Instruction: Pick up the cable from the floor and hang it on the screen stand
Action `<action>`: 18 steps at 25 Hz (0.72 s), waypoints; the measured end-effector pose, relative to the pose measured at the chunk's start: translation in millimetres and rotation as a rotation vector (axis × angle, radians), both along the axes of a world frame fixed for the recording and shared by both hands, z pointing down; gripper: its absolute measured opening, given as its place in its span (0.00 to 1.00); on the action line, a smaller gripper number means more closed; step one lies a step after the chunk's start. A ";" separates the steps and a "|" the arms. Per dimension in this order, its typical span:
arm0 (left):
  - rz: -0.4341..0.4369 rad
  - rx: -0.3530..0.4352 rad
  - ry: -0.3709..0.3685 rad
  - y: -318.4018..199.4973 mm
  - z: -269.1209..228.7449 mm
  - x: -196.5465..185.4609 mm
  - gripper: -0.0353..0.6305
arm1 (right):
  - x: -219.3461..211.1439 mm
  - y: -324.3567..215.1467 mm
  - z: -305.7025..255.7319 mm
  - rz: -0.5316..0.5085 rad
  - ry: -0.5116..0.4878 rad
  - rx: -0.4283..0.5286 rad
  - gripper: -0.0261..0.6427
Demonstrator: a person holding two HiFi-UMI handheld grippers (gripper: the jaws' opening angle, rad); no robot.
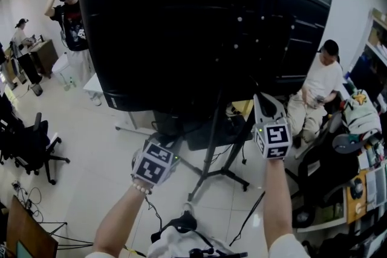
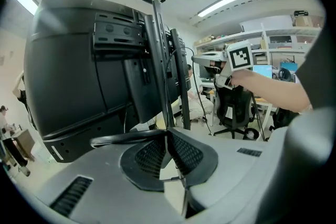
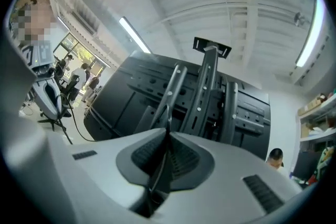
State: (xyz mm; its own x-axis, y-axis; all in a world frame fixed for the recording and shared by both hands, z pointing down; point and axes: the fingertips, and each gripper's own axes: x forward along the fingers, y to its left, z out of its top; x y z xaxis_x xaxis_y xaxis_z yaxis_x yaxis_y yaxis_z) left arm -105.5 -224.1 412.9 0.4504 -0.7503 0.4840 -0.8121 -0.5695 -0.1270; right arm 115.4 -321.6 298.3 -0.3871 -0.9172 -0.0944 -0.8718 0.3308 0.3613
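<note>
The screen stand (image 1: 211,143) carries a large black screen (image 1: 181,27), seen from its back. Both grippers are raised close to it. My left gripper (image 1: 171,141) is shut on a black cable (image 2: 113,138), which loops out to the left of its jaws, just in front of the stand's pole (image 2: 159,60). My right gripper (image 1: 262,98) is shut on a black cable (image 3: 163,168) too, which runs up between its pads toward the mounting rails (image 3: 203,93). In the left gripper view the right gripper (image 2: 199,59) is held at the stand's right side. Whether the two grips share one cable cannot be told.
The stand's legs (image 1: 225,174) spread over the white floor below my arms. A person in a white shirt (image 1: 318,89) sits at the right beside cluttered shelves (image 1: 364,178). Another person (image 1: 70,20) stands far left. An office chair (image 1: 33,143) is at the left.
</note>
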 end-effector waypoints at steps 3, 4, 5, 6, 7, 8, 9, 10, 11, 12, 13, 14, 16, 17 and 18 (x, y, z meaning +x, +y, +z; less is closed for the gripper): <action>0.008 -0.017 -0.013 -1.6 4.5 3.7 0.08 | -23.2 -4.5 -29.3 -0.041 0.018 0.048 0.08; 0.018 -0.019 -0.019 -4.3 4.7 6.6 0.08 | -30.2 -6.1 -39.8 -0.053 0.026 0.067 0.08; 0.030 -0.020 -0.024 -7.7 4.2 9.5 0.08 | -36.6 -7.9 -50.6 -0.064 0.033 0.084 0.08; 0.042 -0.018 -0.027 -11.7 3.1 11.9 0.08 | -42.5 -10.1 -61.2 -0.074 0.039 0.102 0.08; 0.054 -0.016 -0.029 -15.9 1.6 13.6 0.08 | -47.7 -12.7 -71.5 -0.083 0.046 0.119 0.08; 0.064 -0.013 -0.030 -20.3 0.2 14.8 0.08 | -52.1 -16.2 -81.2 -0.089 0.053 0.134 0.08; 0.075 -0.010 -0.029 -24.9 -1.2 15.8 0.08 | -55.5 -20.6 -90.7 -0.095 0.057 0.146 0.08; 0.085 -0.008 -0.028 -29.5 -2.5 16.8 0.08 | -57.8 -25.7 -100.1 -0.098 0.059 0.157 0.08; 0.096 -0.005 -0.029 -34.5 -4.0 17.5 0.08 | -59.6 -31.5 -110.0 -0.100 0.058 0.168 0.08; 0.106 -0.001 -0.030 -40.1 -5.8 17.8 0.08 | -61.2 -37.7 -120.2 -0.098 0.058 0.180 0.08; 0.116 0.003 -0.033 -46.0 -7.9 17.9 0.08 | -62.8 -44.0 -130.4 -0.094 0.060 0.190 0.08; 0.128 0.008 -0.037 -51.8 -9.8 18.1 0.08 | -64.5 -50.0 -139.9 -0.091 0.060 0.199 0.08; 0.159 0.019 -0.052 -62.0 -12.6 17.7 0.08 | -68.6 -60.8 -156.9 -0.090 0.050 0.204 0.08; 0.173 0.023 -0.058 -66.3 -13.7 16.5 0.08 | -70.8 -65.3 -165.1 -0.089 0.043 0.205 0.08; 0.183 0.025 -0.059 -69.9 -14.8 14.6 0.08 | -72.7 -68.4 -173.4 -0.085 0.039 0.207 0.08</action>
